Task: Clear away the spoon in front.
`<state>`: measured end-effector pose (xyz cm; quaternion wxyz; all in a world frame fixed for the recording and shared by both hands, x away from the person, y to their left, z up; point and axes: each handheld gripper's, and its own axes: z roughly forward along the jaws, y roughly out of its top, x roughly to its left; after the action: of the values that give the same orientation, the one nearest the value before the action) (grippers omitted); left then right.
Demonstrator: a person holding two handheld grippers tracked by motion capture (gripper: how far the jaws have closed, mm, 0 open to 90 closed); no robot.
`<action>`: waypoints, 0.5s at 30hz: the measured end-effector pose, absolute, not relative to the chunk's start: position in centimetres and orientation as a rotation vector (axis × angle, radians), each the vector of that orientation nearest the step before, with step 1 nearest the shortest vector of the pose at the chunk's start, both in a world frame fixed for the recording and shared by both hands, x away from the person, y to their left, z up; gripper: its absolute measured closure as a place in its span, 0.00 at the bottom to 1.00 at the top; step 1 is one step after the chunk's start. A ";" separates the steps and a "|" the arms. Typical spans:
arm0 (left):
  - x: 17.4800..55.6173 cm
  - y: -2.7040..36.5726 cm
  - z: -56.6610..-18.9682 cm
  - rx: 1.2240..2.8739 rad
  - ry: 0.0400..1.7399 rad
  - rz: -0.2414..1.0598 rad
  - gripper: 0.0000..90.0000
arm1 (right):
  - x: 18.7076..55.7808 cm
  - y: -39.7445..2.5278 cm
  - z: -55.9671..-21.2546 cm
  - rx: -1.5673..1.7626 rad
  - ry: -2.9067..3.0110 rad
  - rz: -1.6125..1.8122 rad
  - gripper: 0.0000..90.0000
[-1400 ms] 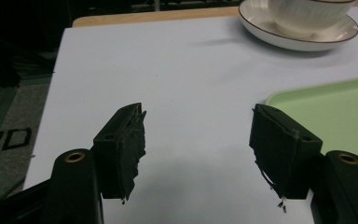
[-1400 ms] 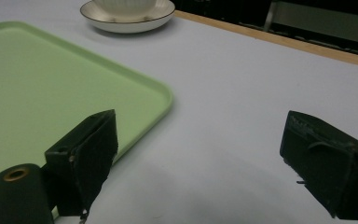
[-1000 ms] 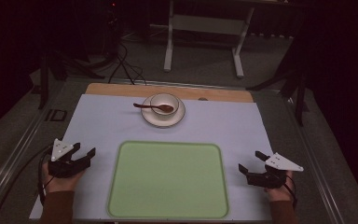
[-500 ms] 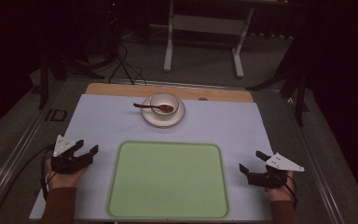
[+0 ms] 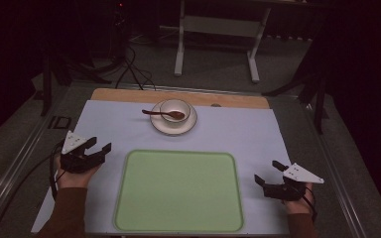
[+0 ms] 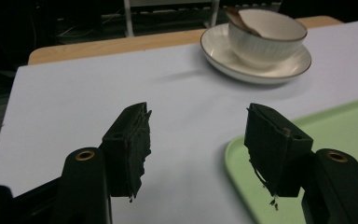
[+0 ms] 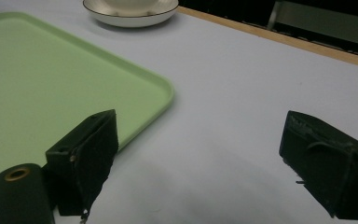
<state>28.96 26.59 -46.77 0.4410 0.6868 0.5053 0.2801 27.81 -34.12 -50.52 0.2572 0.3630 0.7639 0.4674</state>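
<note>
High view: the left gripper [image 5: 98, 150], jaws spread wide and empty, lies nearer the bowl [image 5: 174, 110], which sits ahead and to its right on a saucer [image 5: 173, 126]; the spoon [image 5: 162, 114] handle points leftward. The right gripper [image 5: 267, 175] is likewise open and empty, farther off.

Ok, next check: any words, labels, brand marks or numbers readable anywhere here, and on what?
None readable.
Bowl, saucer, spoon: no print shows.
Green tray and white table cover: plain.
Left gripper and right gripper: no lettering shows on the grey plates or black jaws.
Dark square mark beside the table: too small to read.
</note>
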 end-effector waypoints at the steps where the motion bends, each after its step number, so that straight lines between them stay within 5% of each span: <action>1: 29.1 26.5 -46.6 1.694 1.254 0.692 0.44 | 27.8 -34.2 -50.5 0.984 2.070 1.270 0.13; 15: 32.1 23.9 -45.3 1.683 1.217 0.663 0.43 | 27.7 -34.1 -50.5 0.972 2.058 1.247 0.13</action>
<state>32.07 23.93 -45.26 0.4624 0.6843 0.4951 0.2697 27.74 -34.13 -50.46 0.2698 0.3607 0.7636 0.4627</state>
